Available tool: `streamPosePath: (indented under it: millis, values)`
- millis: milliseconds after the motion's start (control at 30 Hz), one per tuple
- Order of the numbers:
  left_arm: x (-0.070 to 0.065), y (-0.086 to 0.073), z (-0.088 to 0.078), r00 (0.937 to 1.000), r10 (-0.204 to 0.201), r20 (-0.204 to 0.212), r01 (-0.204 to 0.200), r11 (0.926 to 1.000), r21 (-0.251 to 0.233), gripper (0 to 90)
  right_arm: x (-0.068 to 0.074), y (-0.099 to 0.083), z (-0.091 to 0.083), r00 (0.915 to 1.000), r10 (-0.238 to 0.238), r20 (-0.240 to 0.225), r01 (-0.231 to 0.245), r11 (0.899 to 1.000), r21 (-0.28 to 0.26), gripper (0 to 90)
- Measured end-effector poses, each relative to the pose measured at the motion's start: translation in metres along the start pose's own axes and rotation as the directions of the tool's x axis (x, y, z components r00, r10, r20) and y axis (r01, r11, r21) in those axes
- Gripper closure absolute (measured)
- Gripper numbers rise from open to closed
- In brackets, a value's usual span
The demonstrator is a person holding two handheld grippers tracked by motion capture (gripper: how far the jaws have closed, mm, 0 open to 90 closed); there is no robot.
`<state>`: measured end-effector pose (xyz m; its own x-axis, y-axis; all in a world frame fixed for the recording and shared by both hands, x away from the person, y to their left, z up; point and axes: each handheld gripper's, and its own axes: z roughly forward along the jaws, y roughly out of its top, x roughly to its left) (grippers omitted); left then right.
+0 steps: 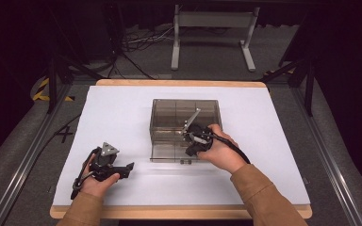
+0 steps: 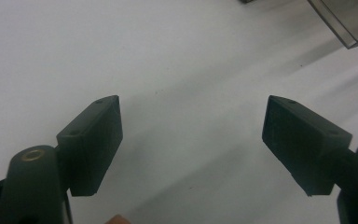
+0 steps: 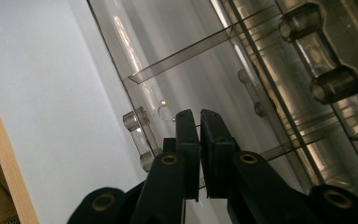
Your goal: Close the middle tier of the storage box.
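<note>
A smoky clear drawer box [image 1: 185,110] stands mid-table, its lower drawer [image 1: 167,153] pulled out toward me. My right gripper [image 1: 189,151] reaches down into that drawer. In the right gripper view its jaws [image 3: 199,122] are nearly together above the drawer floor. A thin wire piece with a small shiny ring [image 3: 163,110] sticks out from between the pads. The drawer's clear handle [image 3: 137,136] lies just left of them. My left gripper [image 1: 126,169] rests on the white table at the front left, its jaws [image 2: 193,140] wide apart with nothing between them.
The white tabletop [image 1: 122,108] has a wooden rim [image 1: 179,213] along the front. A corner of the box [image 2: 349,23] shows at the top right of the left gripper view. A second clear handle [image 3: 321,56] sits higher on the box. A metal stand [image 1: 212,37] is on the floor beyond the table.
</note>
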<state>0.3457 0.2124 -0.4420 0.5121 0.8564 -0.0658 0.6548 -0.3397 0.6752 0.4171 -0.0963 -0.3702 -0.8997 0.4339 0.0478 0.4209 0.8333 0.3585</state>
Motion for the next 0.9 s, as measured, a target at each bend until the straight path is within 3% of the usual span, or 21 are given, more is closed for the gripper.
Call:
streamPosePath:
  millis: [167, 467, 733, 900]
  values:
    - [0.0001, 0.0, 0.0001, 1.0, 0.002, 0.001, -0.002, 1.0, 0.002, 20.8, -0.0024, -0.0007, 0.0028, 0.9998, -0.018, -0.009, 0.018, 1.0, 0.019, 86.8]
    - [-0.0001, 0.0001, 0.0002, 1.0, 0.003, -0.002, -0.003, 1.0, 0.004, 20.8, -0.0034, -0.0018, 0.0052, 0.9998, -0.006, -0.016, 0.007, 0.999, 0.031, 86.5]
    - [-0.0002, 0.0001, 0.0004, 1.0, 0.003, 0.0, -0.003, 1.0, 0.007, 20.8, -0.0034, -0.0032, 0.0056, 0.9998, 0.007, -0.018, -0.006, 1.0, 0.018, 81.5]
    - [-0.0003, 0.0, 0.0007, 1.0, 0.001, 0.002, -0.001, 1.0, 0.007, 20.8, -0.0044, -0.0059, -0.0025, 0.9999, 0.007, -0.011, -0.007, 1.0, -0.014, 85.0]
